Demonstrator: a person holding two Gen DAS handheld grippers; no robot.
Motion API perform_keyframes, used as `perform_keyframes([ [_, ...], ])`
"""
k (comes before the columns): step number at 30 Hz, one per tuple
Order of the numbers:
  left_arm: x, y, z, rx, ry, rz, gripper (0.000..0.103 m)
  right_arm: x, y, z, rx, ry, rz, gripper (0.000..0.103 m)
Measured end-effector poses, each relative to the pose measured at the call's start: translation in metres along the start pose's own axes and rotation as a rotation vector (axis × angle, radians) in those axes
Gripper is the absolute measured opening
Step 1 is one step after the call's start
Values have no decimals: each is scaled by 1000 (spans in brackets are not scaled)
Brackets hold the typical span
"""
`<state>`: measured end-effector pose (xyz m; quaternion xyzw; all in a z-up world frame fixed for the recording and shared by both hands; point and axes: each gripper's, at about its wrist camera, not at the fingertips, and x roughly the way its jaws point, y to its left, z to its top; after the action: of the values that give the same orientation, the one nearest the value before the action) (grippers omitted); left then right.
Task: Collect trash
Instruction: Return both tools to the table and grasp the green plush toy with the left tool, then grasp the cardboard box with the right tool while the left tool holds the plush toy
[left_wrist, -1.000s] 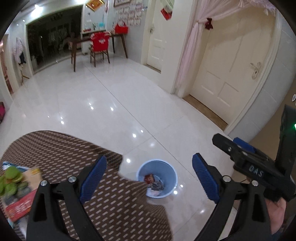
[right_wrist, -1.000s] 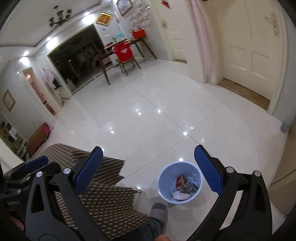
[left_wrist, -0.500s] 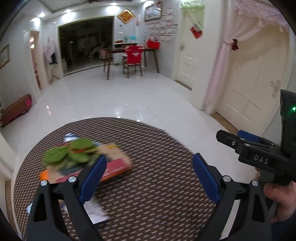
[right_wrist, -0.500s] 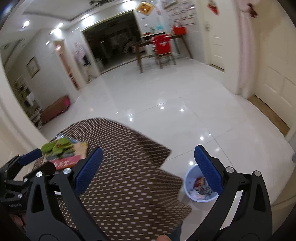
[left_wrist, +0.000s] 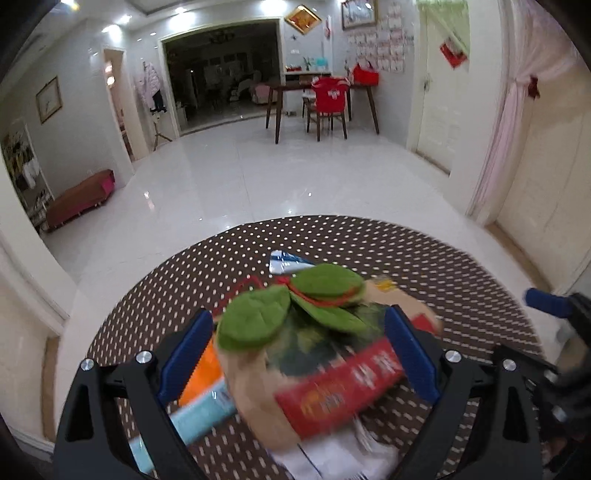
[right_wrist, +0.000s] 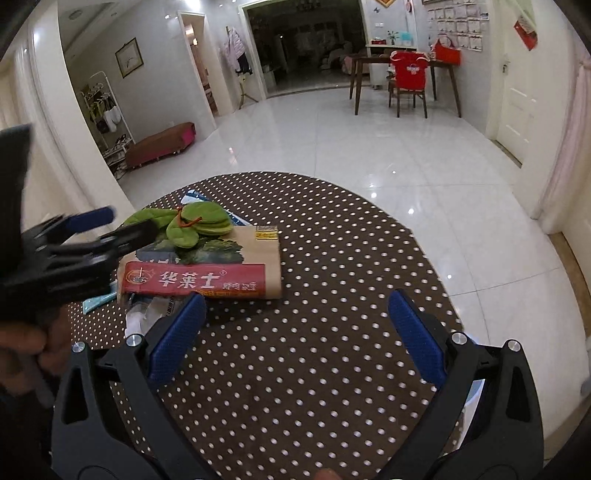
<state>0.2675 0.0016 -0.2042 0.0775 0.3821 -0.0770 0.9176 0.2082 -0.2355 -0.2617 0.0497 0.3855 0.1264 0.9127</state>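
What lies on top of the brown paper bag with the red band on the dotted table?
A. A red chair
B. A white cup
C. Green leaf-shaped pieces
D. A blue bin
C: green leaf-shaped pieces rest on the upper part of the brown paper bag, which lies on the dotted table.

Glossy white tile floor (left_wrist: 258, 177), ceiling spots on. Dark wood table (right_wrist: 402, 66) and red-covered chair (right_wrist: 408, 79) at far wall. Low bench (right_wrist: 160, 146) left, probably maroon.
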Motion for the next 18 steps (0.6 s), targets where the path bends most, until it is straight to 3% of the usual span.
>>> perform_keyframes([
  [3, 35, 0, 9, 39, 55, 36, 92, 7, 3, 0, -21, 16, 4, 97],
  [5, 48, 6, 12, 22, 81, 2, 89, 10, 7, 1, -49, 32, 11, 97],
  [7, 55, 15, 12, -14, 109, -64, 56, 19, 15, -1, -106, 60, 17, 97],
  [10, 56, 28, 8, -59, 124, -106, 32, 33, 31, -7, -206, 86, -5, 97],
  [13, 55, 37, 4, -93, 123, -138, 18, 53, 52, -11, -331, 98, -34, 97],
  [18, 37, 47, -4, -120, 99, -160, 13, 68, 77, -11, -455, 45, -47, 96],
])
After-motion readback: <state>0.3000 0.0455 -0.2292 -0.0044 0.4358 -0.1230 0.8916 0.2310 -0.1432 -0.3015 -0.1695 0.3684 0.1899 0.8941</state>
